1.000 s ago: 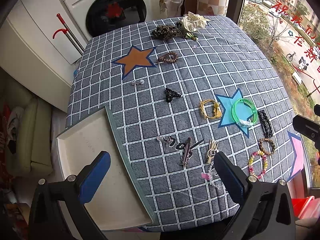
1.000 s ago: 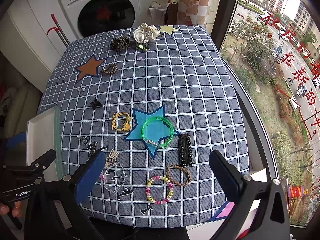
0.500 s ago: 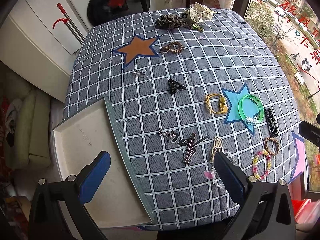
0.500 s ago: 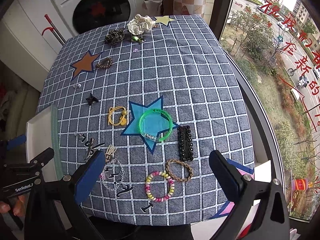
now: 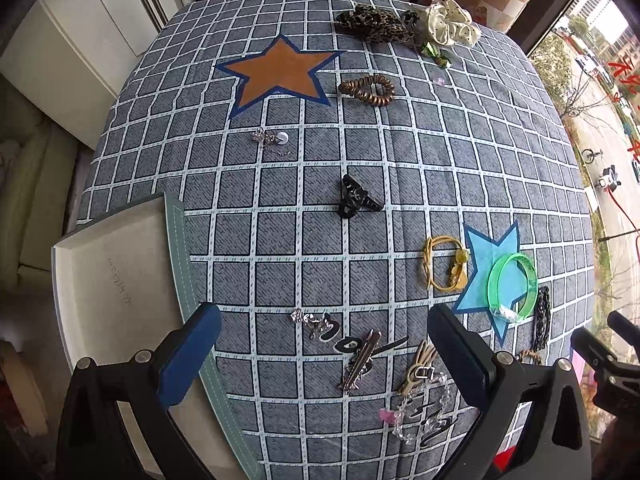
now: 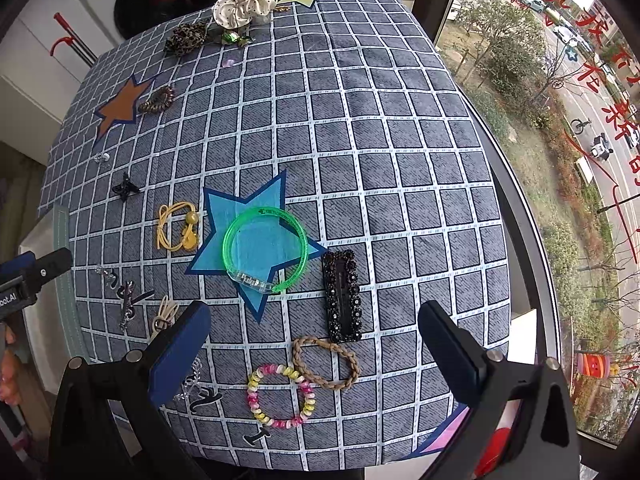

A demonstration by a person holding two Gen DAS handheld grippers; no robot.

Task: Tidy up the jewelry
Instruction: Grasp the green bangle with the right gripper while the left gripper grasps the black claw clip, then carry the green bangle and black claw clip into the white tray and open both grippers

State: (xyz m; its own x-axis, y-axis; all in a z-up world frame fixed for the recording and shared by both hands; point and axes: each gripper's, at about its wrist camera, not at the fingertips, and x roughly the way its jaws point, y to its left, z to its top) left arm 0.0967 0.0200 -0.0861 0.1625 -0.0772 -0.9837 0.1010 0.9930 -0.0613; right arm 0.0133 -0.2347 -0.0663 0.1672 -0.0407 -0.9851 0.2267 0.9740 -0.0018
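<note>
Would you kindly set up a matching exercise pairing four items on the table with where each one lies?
Items:
1. green bangle
2. white scrunchie
3. tray
4. braided band

Places:
A. far edge of the table
B. on the blue star
C. just beyond the pastel bead bracelet, overlapping it
D. at the table's left edge

Pairs: 1-B, 2-A, 3-D, 4-C

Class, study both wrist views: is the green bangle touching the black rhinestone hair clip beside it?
Apart. In the right wrist view, a strip of checked cloth shows between the green bangle and the black hair clip.
</note>
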